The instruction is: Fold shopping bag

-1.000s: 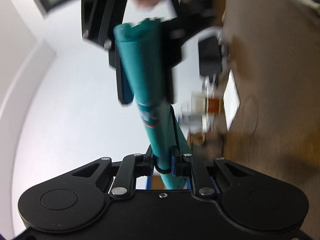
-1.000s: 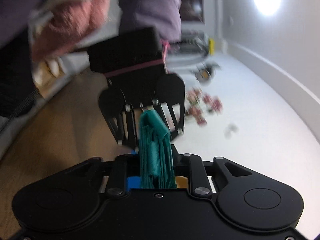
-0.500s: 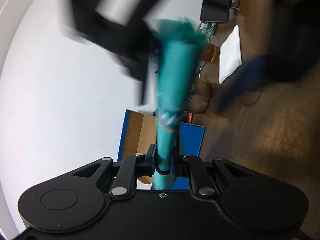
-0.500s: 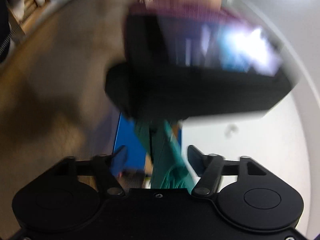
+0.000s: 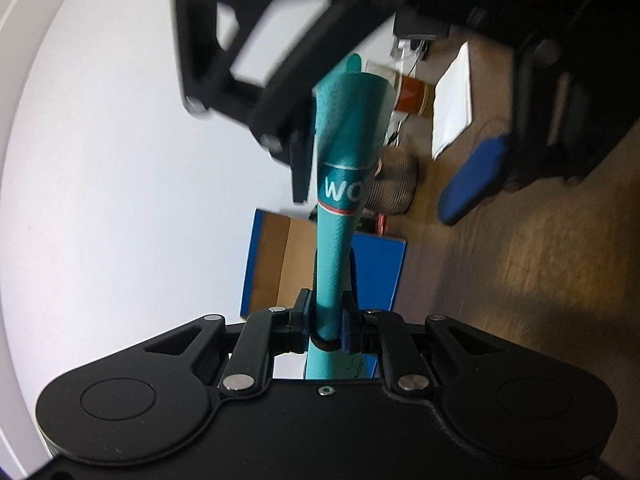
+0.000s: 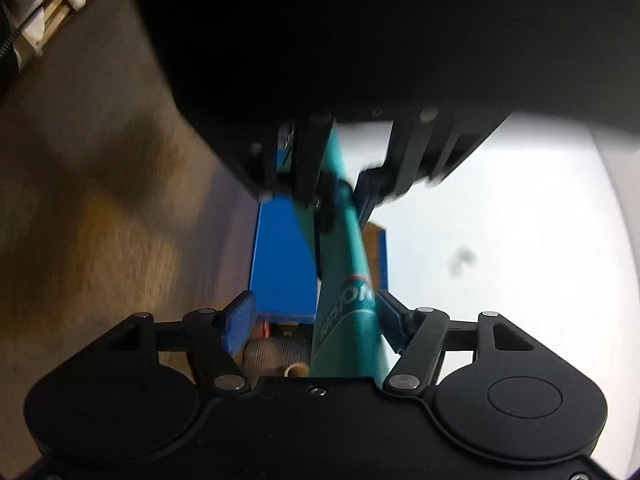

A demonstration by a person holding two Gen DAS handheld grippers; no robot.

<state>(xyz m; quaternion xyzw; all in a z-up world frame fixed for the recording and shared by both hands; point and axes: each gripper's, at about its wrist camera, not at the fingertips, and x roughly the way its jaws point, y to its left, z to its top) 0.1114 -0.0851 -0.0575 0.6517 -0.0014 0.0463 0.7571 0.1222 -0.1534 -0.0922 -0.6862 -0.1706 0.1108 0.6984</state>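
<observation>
The teal shopping bag (image 5: 344, 184) is folded into a narrow strip with white lettering and hangs in the air. My left gripper (image 5: 326, 320) is shut on one end of it. My right gripper (image 6: 316, 316) is open, its blue pads (image 6: 239, 322) spread on either side of the bag's other end (image 6: 352, 312); the bag leans near the right pad. In the left wrist view the right gripper (image 5: 384, 168) looms just beyond the bag with its pads apart. In the right wrist view the left gripper's body fills the top.
Below are a white table (image 5: 120, 200) and a wooden floor (image 5: 540, 280). A blue cardboard box (image 5: 376, 268) stands under the bag, with a grey corrugated roll (image 5: 394, 188), a brown tape roll (image 5: 414, 96), white paper (image 5: 454, 100) and a small dark scrap (image 6: 462, 260) nearby.
My right gripper has opened and let go of the bag's end. Both grippers have swung over the blue box and moved closer together; the left keeps its hold.
</observation>
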